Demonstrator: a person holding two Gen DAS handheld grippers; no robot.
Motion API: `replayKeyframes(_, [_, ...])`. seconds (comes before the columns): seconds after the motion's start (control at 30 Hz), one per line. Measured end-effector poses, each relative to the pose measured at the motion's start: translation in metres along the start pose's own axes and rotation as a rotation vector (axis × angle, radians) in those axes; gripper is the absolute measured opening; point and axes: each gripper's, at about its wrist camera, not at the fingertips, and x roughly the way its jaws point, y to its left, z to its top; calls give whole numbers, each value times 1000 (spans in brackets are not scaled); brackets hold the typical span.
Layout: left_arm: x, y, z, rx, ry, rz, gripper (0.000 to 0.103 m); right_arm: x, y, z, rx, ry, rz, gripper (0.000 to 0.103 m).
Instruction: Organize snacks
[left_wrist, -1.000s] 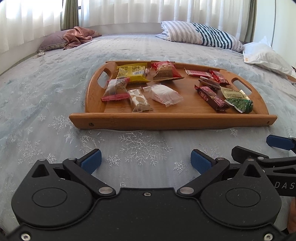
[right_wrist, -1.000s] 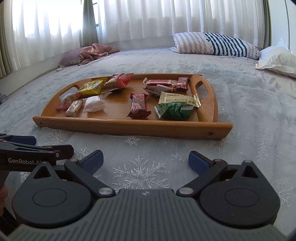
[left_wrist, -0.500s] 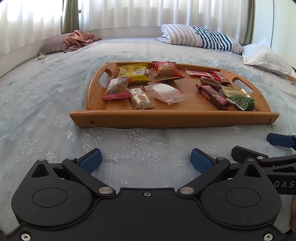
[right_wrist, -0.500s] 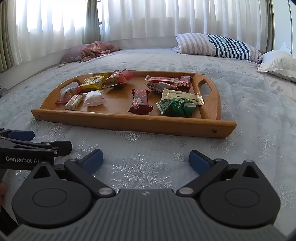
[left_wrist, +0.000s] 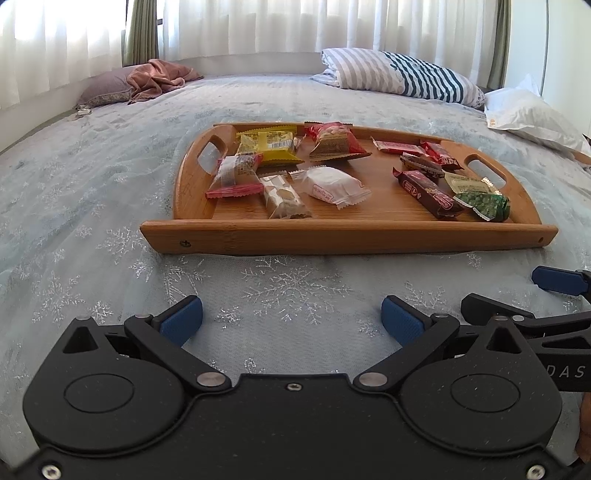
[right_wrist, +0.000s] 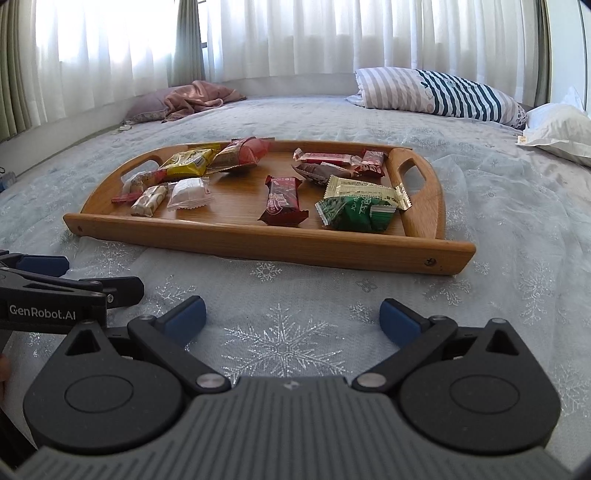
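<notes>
Left wrist view. The left tool (left_wrist: 291, 317) is shown released, both blue pads spread wide over the snowflake-patterned bedspread (left_wrist: 92, 192), nothing between them; it is held short of the wooden tray (left_wrist: 347, 236), which rests on the bed. The snacks are seen inside the tray in two loose groups. On the left lie a yellow packet (left_wrist: 269, 147), a red-and-brown packet (left_wrist: 334, 142), a clear red-edged packet (left_wrist: 236, 175), a nougat bar (left_wrist: 284, 197) and a white wrapped cake (left_wrist: 330, 184); several of these are touching or overlapping. On the right, a brown chocolate bar (left_wrist: 428, 192) is set just beside a green pea packet (left_wrist: 484, 205). A likely fault is judged to be a double pick: where wrappers overlap, a neighbour may be dragged along. The tray's raised front rim may also be struck by a low approach, and the soft bed would let the tray tip or slide.

Right wrist view. The right tool (right_wrist: 291, 317) is likewise released and empty, near the tray's front rim (right_wrist: 269, 243). The green pea packet (right_wrist: 356, 214) is seen lying partly under a cream packet (right_wrist: 365, 192), with the brown chocolate bar (right_wrist: 282, 199) apart at centre. The wrappers appear glossy and crinkled; slipping from a shallow pinch is judged possible. The left tool (right_wrist: 48, 280) is visible at the left edge.
</notes>
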Motion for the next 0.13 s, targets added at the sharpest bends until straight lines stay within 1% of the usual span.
replayKeyframes(0.13, [0, 0, 0, -1, 1, 0, 103, 0, 0, 0, -1, 0, 0, 103])
